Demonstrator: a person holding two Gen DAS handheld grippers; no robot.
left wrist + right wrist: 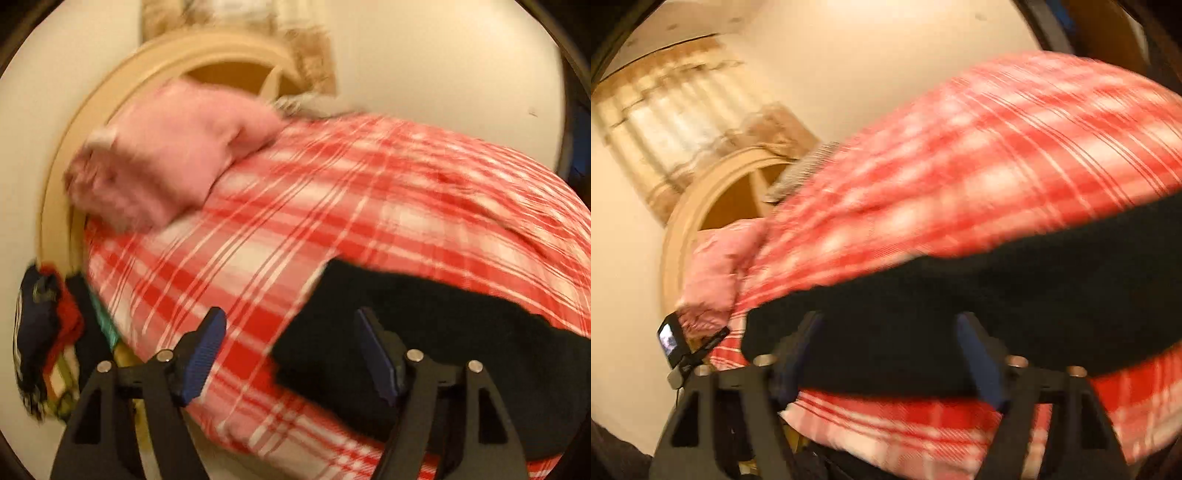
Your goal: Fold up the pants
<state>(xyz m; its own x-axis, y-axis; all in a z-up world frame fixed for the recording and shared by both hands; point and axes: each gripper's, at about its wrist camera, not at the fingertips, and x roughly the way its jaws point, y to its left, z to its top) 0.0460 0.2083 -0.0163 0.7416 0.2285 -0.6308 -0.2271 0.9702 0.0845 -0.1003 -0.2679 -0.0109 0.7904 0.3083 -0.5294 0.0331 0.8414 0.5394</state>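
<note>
The black pants (424, 354) lie on a red and white plaid bed cover (332, 206), at the lower right of the left wrist view. My left gripper (291, 356) is open just above the cover; its right finger hangs over the pants' left edge and its left finger over bare plaid. In the right wrist view the pants (960, 295) stretch as a dark band across the cover (997, 147). My right gripper (888, 356) is open, both fingers wide apart over the black cloth. Both views are blurred by motion.
A pink pillow (173, 155) rests against a curved wooden headboard (85, 140) at the far left. Dark, red and teal clothes (48, 332) are piled off the bed's left side. A small black camera with a lit screen (670, 341) sits near the pillow. A curtain (676, 122) hangs beyond.
</note>
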